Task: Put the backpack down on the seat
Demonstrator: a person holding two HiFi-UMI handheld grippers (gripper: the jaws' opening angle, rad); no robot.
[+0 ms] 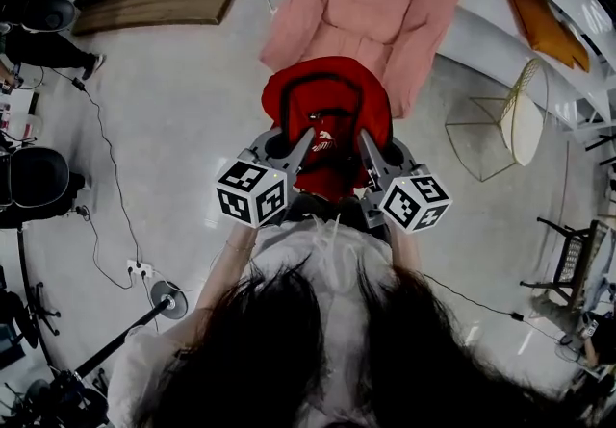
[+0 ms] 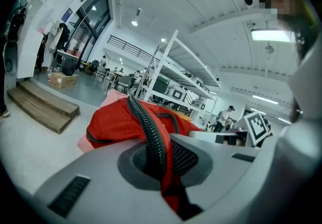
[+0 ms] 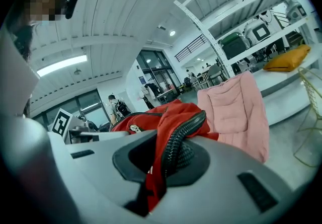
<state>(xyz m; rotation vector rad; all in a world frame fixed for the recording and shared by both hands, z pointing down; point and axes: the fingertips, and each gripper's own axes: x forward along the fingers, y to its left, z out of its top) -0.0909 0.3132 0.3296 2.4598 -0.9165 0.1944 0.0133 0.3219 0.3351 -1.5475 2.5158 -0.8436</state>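
the red backpack (image 1: 327, 104) hangs in the air in front of the person, between the two tools, above the pale floor (image 1: 183, 109). it is not yet on the seat. the pink seat (image 1: 371, 3) is just beyond it on the far side, and from the head view the top of the bag covers a little of the seat's near edge.

the left tool (image 1: 300, 142) is pressed together and pinches the left strap (image 2: 151, 132), a red band with a black ribbed edge that runs through its jaws. the right tool (image 1: 366, 142) is pressed together the same way on the right strap (image 3: 176, 140). so the whole weight hangs on two thin grips.

i think several things can go wrong from here. a strap is smooth and narrow, so it can slide out of the jaws if the bag swings, and then the bag tips to one side. if the tools let go too near, the bag lands on the floor and not on the seat. the seat looks soft and its cover hangs down at the near edge, so a bag put only on this edge can slip off. if one tool lets go before the other, the bag can turn and roll. to me it seems safer to bring it well over the middle of the seat first.
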